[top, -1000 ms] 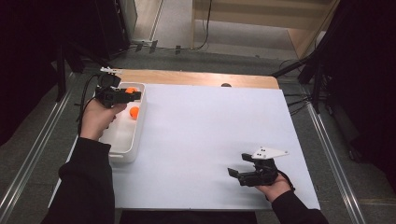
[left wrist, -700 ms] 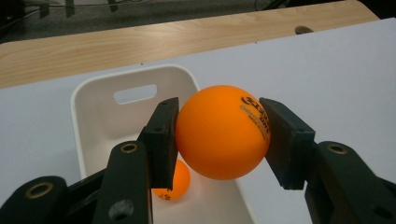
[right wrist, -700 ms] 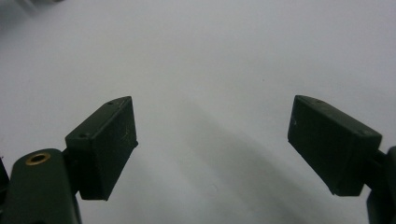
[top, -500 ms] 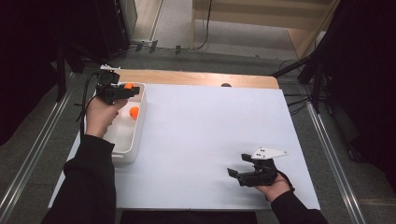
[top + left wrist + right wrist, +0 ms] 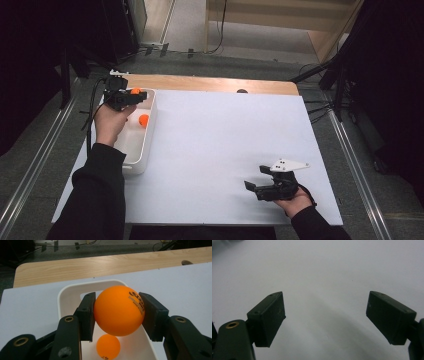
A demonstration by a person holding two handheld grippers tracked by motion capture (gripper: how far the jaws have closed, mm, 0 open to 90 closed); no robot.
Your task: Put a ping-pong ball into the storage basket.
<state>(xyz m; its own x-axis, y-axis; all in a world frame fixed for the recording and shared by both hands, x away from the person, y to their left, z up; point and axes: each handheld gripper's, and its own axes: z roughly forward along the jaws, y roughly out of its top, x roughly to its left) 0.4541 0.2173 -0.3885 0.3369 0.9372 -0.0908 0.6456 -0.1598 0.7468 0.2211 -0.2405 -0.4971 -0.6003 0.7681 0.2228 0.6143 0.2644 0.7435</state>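
An orange ping-pong ball (image 5: 118, 310) with black print is clamped between the two black pads of my left gripper (image 5: 117, 315), held above the far end of a white tray (image 5: 67, 293). A second orange ball (image 5: 108, 347) lies on the tray floor below it. In the high view the left gripper (image 5: 131, 95) hangs over the tray (image 5: 145, 150) at the table's far left, the held ball (image 5: 135, 91) at its tip and the other ball (image 5: 144, 119) inside. My right gripper (image 5: 254, 177) rests open near the front right, nothing between its pads (image 5: 268, 317).
A white sheet (image 5: 220, 145) covers most of the table, with a bare wooden strip (image 5: 210, 84) along the far edge. A small dark round thing (image 5: 242, 91) sits at that strip's border. Dark floor and metal rails flank the table.
My left gripper has carried the orange ball away from me, from the middle of the tray toward its far end. The right gripper has stayed still.
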